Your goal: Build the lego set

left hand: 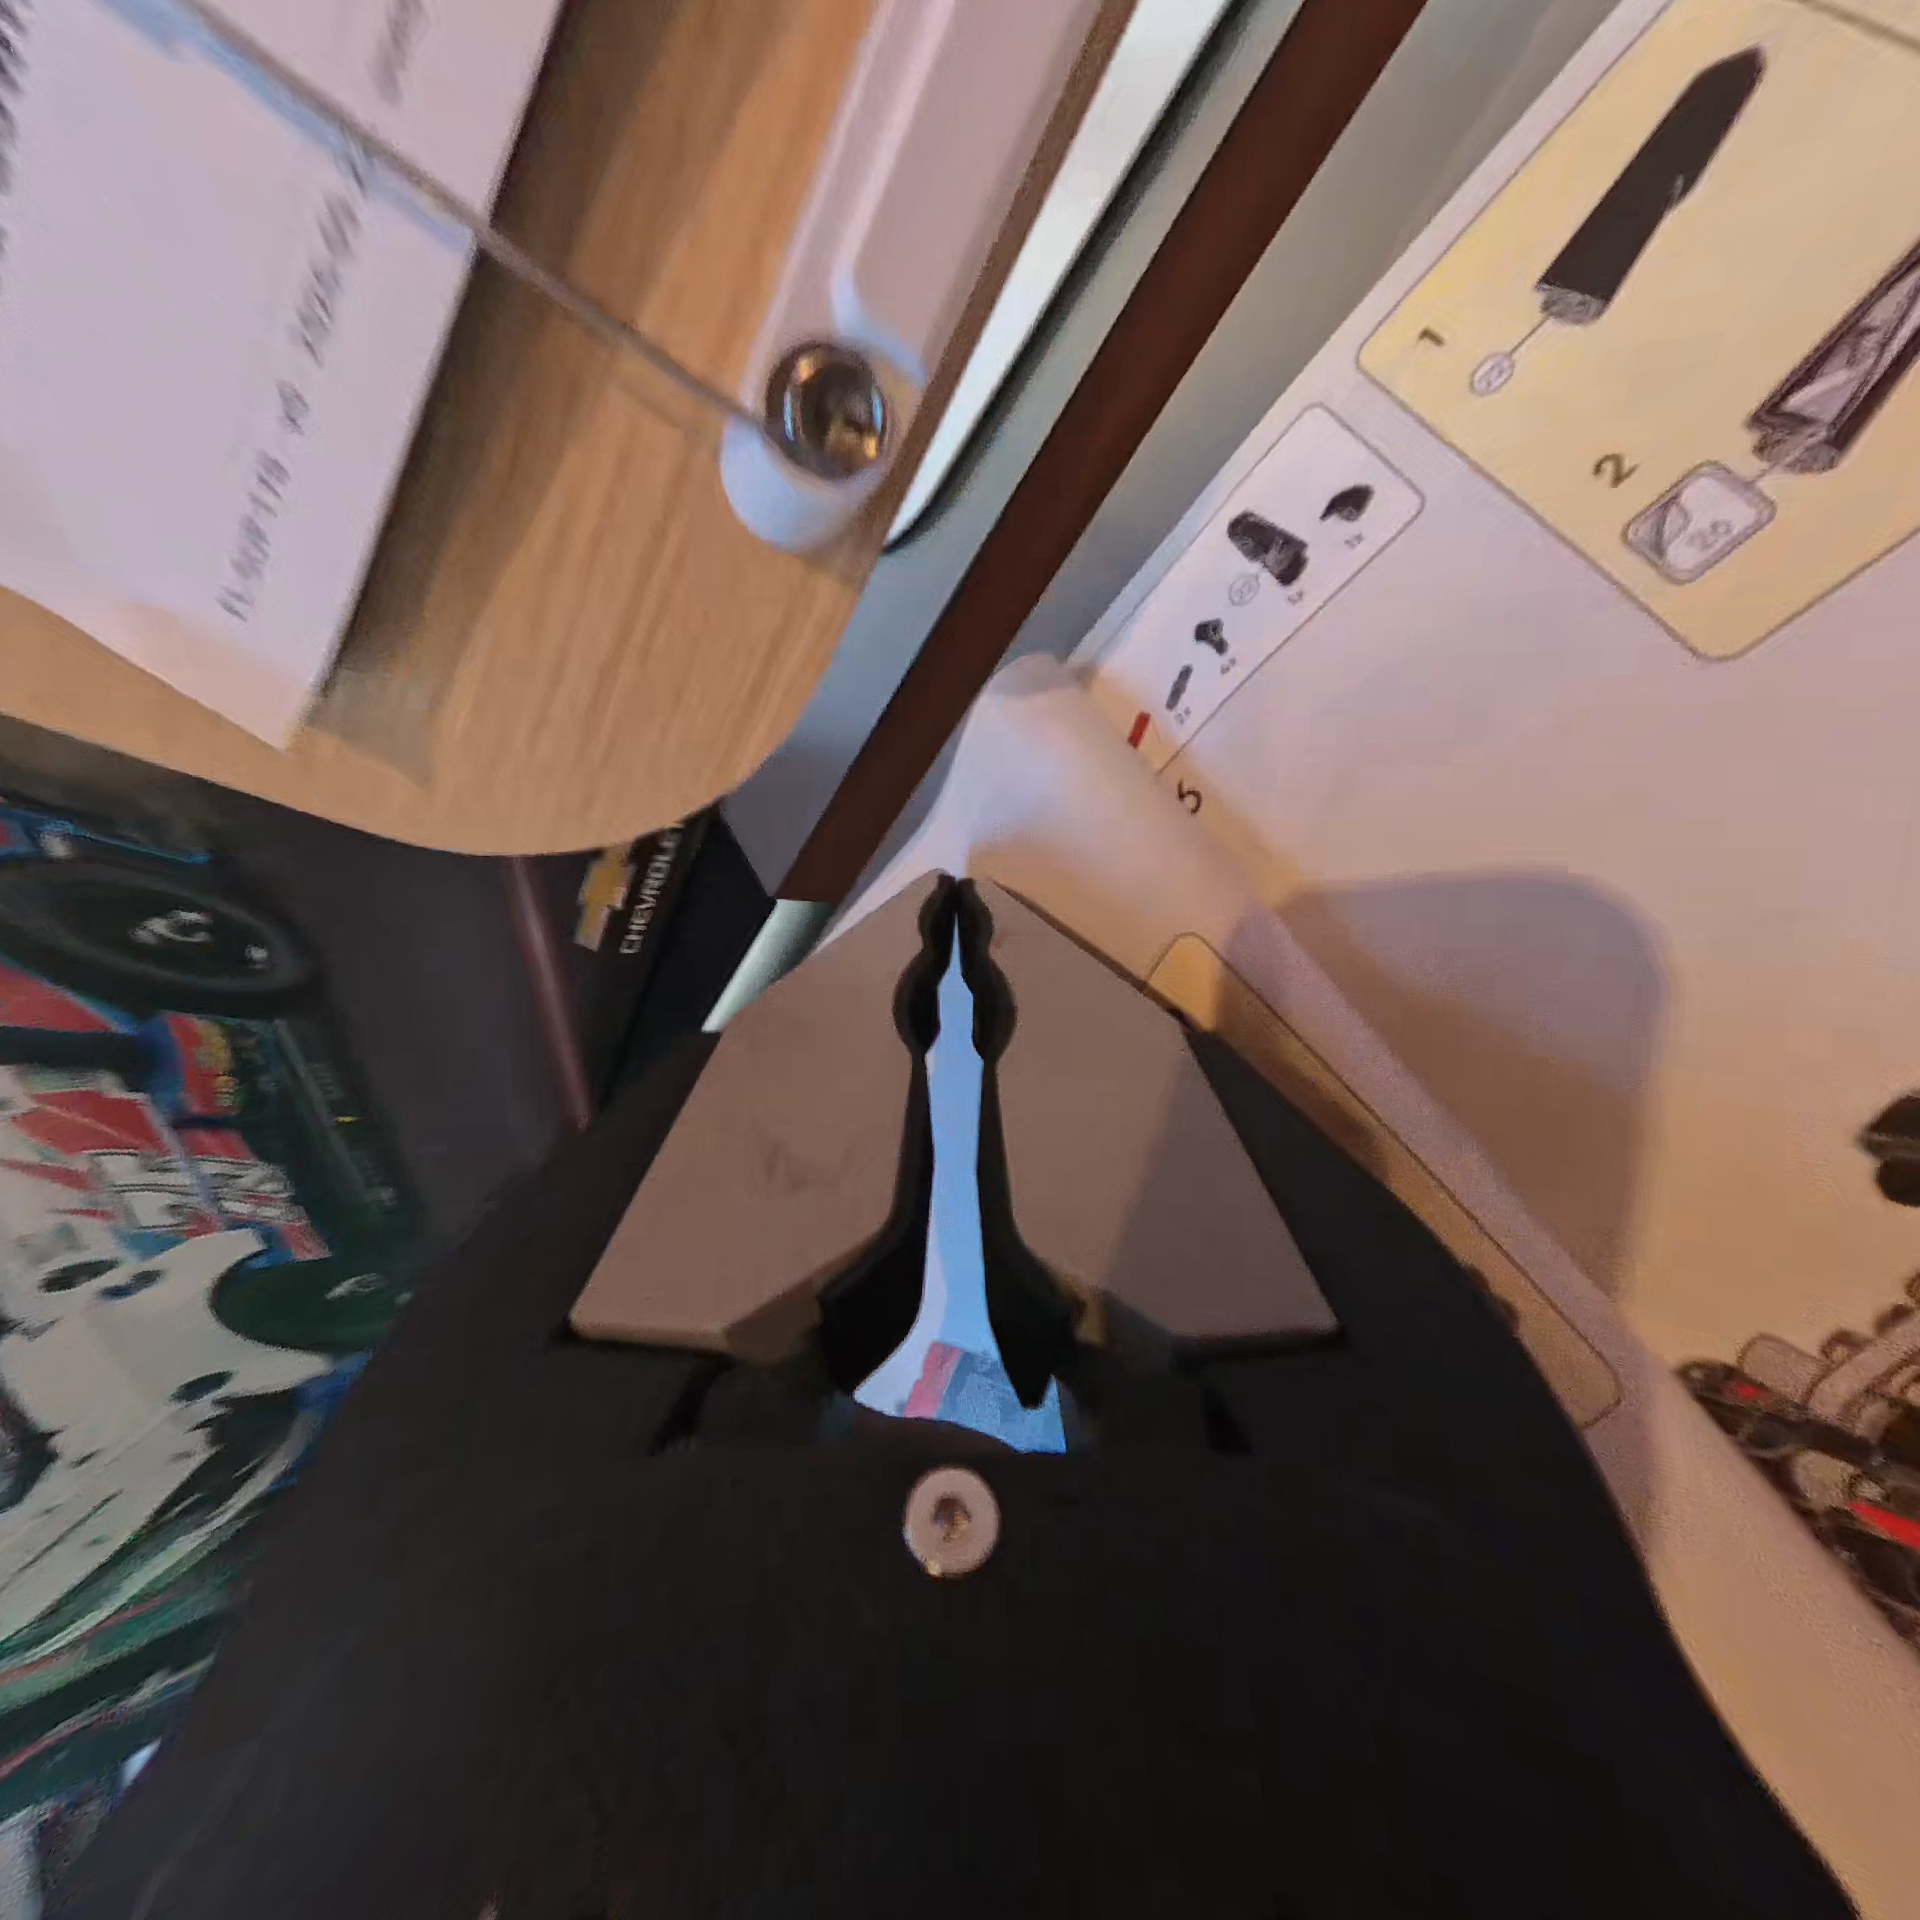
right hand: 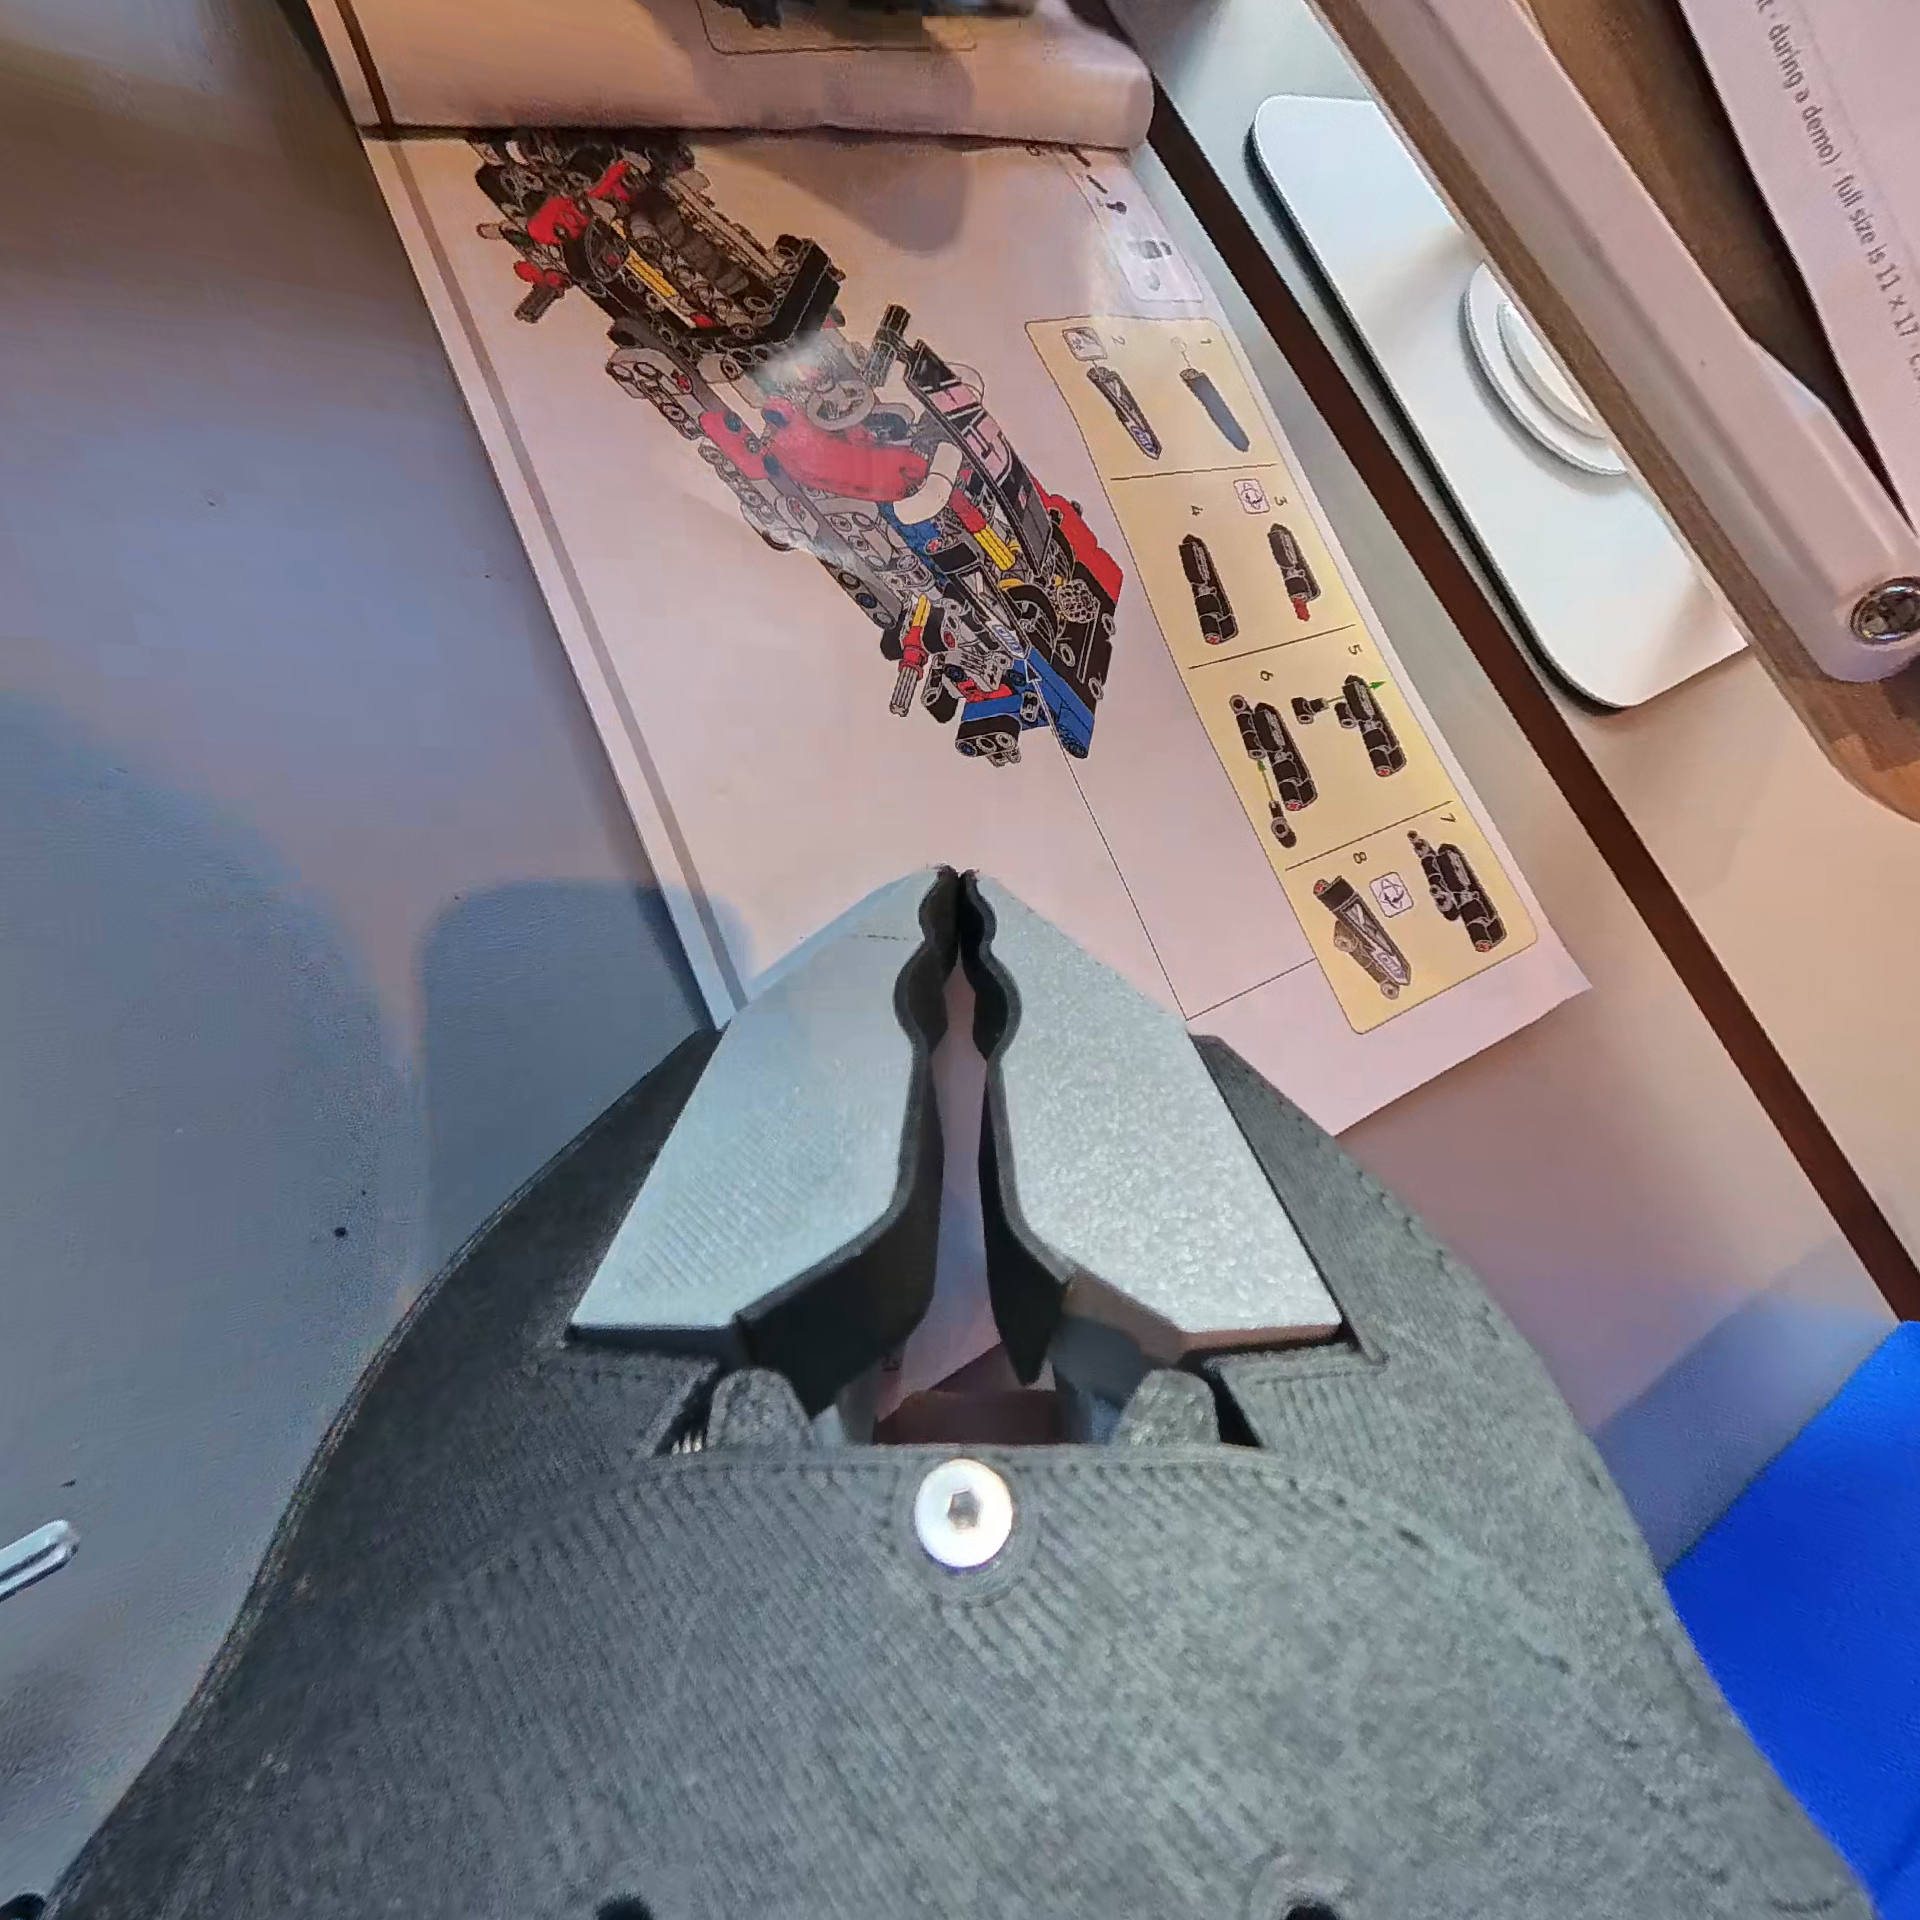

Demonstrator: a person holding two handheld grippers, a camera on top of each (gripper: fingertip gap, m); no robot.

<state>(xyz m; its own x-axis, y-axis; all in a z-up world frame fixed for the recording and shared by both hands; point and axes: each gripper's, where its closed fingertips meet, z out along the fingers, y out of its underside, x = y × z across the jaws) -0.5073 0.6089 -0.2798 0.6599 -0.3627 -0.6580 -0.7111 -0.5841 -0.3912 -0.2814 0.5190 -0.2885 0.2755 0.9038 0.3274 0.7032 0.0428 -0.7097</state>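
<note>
The open instruction booklet (right hand: pixel 831 790) lies on the grey table, showing a drawn car chassis and a yellow strip of small steps. My right gripper (right hand: pixel 956 878) is shut and empty, hovering over the booklet's near edge. My left gripper (left hand: pixel 956 894) is shut, its tips right beside a curled-up white page (left hand: pixel 1049 769) of the booklet (left hand: pixel 1507 831). I cannot tell whether the tips pinch that page. The left wrist view is blurred. No loose bricks are in view.
The lego box (left hand: pixel 156 1143) lies left of my left gripper. A wooden stand (left hand: pixel 623 520) with a white bracket, screw and paper sheet stands behind a dark brown strip (left hand: pixel 1091 468). A white flat base (right hand: pixel 1455 416), a blue object (right hand: pixel 1818 1558) and a metal piece (right hand: pixel 31 1548) border the table. Across from one pair of fingers to the other is roughly 25 cm.
</note>
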